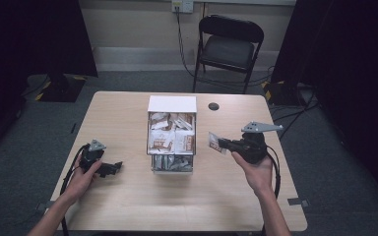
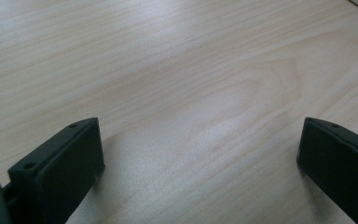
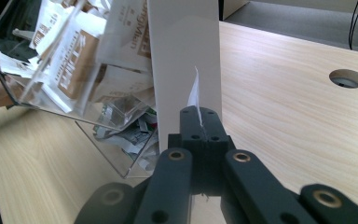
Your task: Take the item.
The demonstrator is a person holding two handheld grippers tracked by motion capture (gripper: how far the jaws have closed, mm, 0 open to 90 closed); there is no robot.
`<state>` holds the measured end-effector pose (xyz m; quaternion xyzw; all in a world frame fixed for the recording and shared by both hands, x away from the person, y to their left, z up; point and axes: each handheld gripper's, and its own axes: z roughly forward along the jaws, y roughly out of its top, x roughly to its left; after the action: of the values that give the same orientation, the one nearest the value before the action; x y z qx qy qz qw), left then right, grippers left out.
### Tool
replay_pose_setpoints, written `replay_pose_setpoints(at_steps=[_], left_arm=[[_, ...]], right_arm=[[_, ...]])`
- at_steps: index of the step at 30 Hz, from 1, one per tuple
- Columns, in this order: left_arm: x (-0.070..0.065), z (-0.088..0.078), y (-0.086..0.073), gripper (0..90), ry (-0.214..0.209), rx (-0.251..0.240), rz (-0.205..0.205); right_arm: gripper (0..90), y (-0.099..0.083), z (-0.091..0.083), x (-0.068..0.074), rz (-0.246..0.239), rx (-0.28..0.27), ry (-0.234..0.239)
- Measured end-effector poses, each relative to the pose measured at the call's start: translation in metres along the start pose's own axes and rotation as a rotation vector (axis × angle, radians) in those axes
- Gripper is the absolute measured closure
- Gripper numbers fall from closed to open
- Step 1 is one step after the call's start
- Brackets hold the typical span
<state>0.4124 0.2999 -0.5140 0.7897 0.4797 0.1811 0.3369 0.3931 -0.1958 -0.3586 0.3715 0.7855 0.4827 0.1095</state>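
**Carrying a sachet in toward the clear box**

We are pinching a small sachet (image 3: 195, 95) edge-on in the right gripper (image 1: 220, 145), its jaws pressed together on the packet so that just a thin white sliver is sticking up past the tips in the right gripper view. In the high view the sachet is hanging just to the right of the clear box (image 1: 172, 167), above the desk (image 1: 128, 206) and nearer its right edge than its left. To do this step well, we judge, we should be keeping the squeeze firm, lifting the packet over the box's right wall instead of nudging that wall, and letting go only once the sachet is sitting well inside the rim.

The left gripper (image 1: 110, 168) is resting low near the desk's left edge, its jaws spread wide over bare wood with nothing between them.

The box is standing at the middle of the desk, transparent-walled with a white panel (image 1: 172, 103) at its far side. It is holding a loose heap of brown-and-white packets (image 1: 170, 135) in its upper tier and greyer wrappers (image 1: 170, 163) lower down at the near end.
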Motion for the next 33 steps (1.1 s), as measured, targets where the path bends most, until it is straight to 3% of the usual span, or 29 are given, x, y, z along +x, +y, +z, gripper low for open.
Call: replay_pose_setpoints(at_steps=[22,33], left_arm=[[0.0,0.0,0.0,0.0,-0.001,0.003,0.004],[0.0,0.0,0.0,0.0,0.0,0.0,0.0]], right_arm=[[90.0,-0.014,0.017,-0.01,0.02,0.041,-0.014],[90.0,-0.027,0.03,-0.02,0.045,0.086,-0.027]])
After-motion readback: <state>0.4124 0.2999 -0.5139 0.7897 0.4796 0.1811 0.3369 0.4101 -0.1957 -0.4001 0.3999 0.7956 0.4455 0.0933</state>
